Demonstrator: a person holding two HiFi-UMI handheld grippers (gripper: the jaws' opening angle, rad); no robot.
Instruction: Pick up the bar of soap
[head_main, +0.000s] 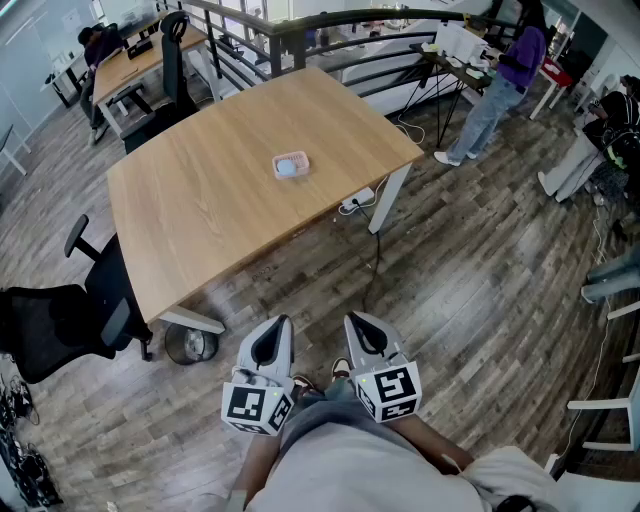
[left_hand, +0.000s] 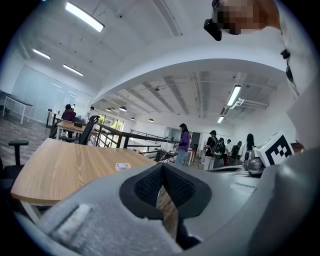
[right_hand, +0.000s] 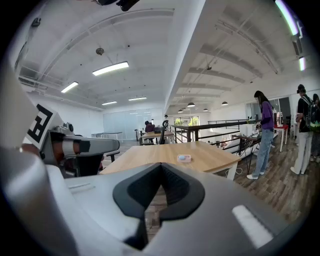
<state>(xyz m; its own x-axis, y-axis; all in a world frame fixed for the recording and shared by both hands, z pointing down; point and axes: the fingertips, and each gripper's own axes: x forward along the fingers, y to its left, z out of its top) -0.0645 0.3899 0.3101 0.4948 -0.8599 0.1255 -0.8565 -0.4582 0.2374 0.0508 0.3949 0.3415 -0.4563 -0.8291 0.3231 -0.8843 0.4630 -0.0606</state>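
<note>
The surface (head_main: 200, 190) is pale wood, matt, with a fine straight grain. The floor (head_main: 480, 260) is grey-brown planking with a faint sheen. The soap (head_main: 288, 168) looks smooth, lying in a pink dish (head_main: 301, 157) (plastic, by its look). The left tongs (head_main: 281, 324) and right tongs (head_main: 353, 321) have matt grey plastic shells and black ribbed pads (left_hand: 148, 187).

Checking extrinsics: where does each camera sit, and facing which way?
Head view: on the person's head, steeply down at floor and table; shows left gripper, right gripper, forearms.
Left gripper view: on the left gripper, level toward the table; own shut jaws, right gripper at right.
Right gripper view: on the right gripper, level toward the table; own shut jaws, left gripper at left.
Shared: all three see the bar of soap on the table.
</note>
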